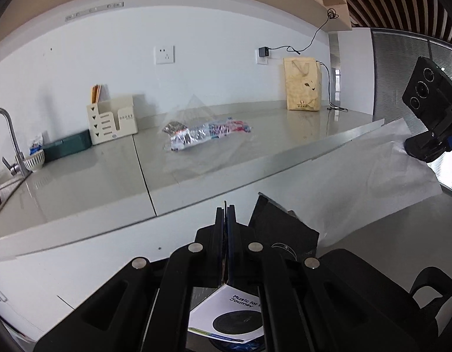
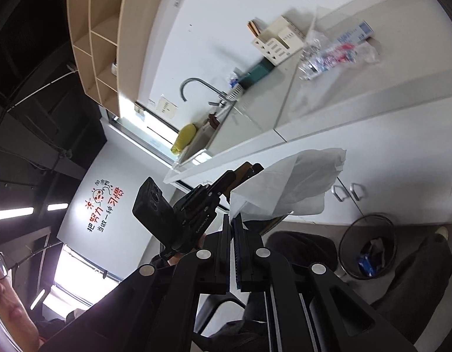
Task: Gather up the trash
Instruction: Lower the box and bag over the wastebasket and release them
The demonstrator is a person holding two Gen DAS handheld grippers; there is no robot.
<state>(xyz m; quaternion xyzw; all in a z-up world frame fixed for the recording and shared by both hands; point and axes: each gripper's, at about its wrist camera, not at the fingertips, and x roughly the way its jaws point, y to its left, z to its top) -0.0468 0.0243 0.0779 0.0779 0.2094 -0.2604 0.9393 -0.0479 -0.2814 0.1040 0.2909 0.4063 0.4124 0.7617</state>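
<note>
White plastic bag (image 2: pixel 287 184) stretches between both tools (left (image 1: pixel 226 205), right (image 2: pixel 233 220)), each clamped shut on it.

An office pantry or break-room kitchenette. A long pale counter (image 1: pixel 79 193) carries a sink with a chrome faucet (image 1: pixel 9 138) under open wooden shelving (image 2: pixel 100 44), and a motivational wall slogan (image 2: pixel 104 208) faces an office chair (image 2: pixel 302 249).

A pale glossy worktop (image 1: pixel 79 187) runs along the white wall. On it lie a clear plastic bag of wrappers (image 1: pixel 202 135), a cream organiser (image 1: pixel 111 123), a green box (image 1: pixel 67 146), a striped bowl (image 1: pixel 34 160) beside the tap (image 1: pixel 9 135), and a tan paper bag (image 1: pixel 302 83) standing upright.
</note>
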